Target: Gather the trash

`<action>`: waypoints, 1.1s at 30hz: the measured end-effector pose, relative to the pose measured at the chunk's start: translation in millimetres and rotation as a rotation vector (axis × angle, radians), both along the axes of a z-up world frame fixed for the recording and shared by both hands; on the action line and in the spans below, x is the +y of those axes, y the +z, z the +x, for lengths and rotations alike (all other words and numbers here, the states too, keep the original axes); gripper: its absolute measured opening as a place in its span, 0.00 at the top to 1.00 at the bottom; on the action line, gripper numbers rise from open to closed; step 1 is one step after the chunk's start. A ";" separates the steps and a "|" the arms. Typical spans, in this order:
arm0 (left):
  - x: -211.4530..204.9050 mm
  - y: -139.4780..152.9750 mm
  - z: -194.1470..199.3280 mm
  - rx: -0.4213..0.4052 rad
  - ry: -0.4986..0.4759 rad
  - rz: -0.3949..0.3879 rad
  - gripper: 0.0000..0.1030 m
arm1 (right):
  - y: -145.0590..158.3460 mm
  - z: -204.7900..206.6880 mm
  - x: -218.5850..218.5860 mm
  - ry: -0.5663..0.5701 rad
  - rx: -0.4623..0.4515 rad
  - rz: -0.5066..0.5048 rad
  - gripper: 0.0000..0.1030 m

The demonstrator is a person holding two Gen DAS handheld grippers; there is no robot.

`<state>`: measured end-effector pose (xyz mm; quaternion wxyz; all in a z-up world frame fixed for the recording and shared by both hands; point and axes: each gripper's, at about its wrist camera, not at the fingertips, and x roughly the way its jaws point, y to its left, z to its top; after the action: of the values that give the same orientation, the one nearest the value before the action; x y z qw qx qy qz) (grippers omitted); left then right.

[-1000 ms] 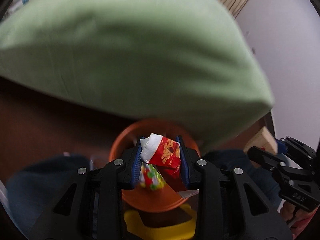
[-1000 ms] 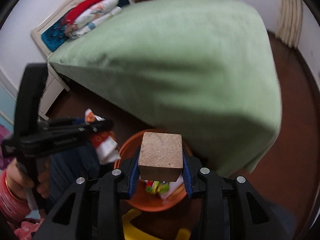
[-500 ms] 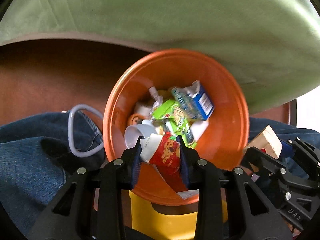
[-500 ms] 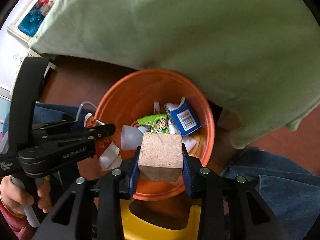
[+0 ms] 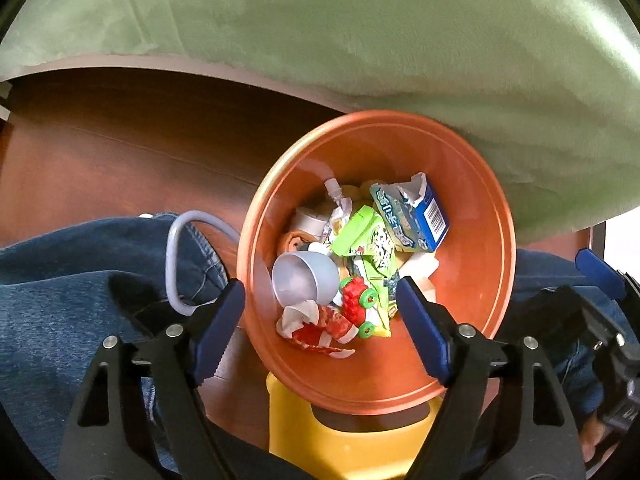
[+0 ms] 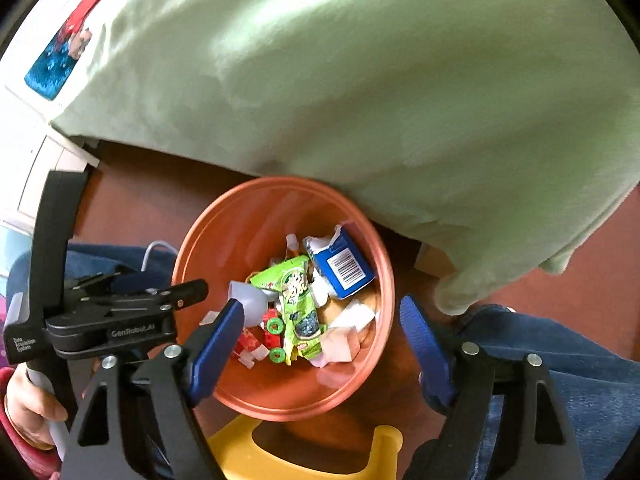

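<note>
Hanging over the round orange plastic bin [image 5: 472,240], the left gripper [image 5: 320,324] and right gripper [image 6: 320,332] have just spread their jaws, nothing between them; a crumpled red wrapper [image 5: 320,326] lies among the trash below; reddish-brown wooden floor [image 5: 120,152] and a pale green bedspread [image 6: 360,80] lie beyond.

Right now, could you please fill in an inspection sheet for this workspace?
Surface: brown floor, bare where visible.
Job's things: orange bin on the floor, holding a blue carton, green wrapper, red wrapper, grey cup and a red toy with green wheels.
Clutter: yellow stool by the bin.
Grippers: left gripper and right gripper have just been opening; both open over the bin, nothing between the jaws.
Cables: grey cord looped over a jeans leg.
Surroundings: green bedspread overhanging the bin.
</note>
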<state>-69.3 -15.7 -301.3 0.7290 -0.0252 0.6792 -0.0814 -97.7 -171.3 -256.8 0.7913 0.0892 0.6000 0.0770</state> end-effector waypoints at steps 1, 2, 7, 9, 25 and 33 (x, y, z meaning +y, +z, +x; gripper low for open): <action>0.2 3.3 0.3 -0.006 0.003 0.000 0.26 | 1.6 -0.4 -1.0 -0.005 -0.004 0.004 0.24; 0.5 6.2 0.5 -0.014 0.006 -0.001 0.26 | 5.4 0.6 -4.0 -0.010 -0.013 0.009 0.24; 3.6 43.2 2.4 -0.111 0.007 0.003 0.26 | 36.8 0.9 -9.3 -0.009 -0.089 0.008 0.23; 4.2 62.0 4.5 -0.164 0.004 0.004 0.26 | 58.7 2.3 -9.6 -0.003 -0.148 -0.002 0.23; 15.2 279.7 11.5 -0.767 0.052 0.022 0.16 | 231.2 15.4 -19.8 -0.012 -0.621 -0.030 0.15; 19.4 336.5 -1.2 -0.962 0.087 0.050 0.11 | 277.8 8.1 -17.3 -0.016 -0.769 -0.024 0.12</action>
<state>-70.5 3.7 35.3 0.9635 0.0047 0.2652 -0.0369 -89.6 -188.6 21.0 0.9602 0.0493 0.2594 0.0916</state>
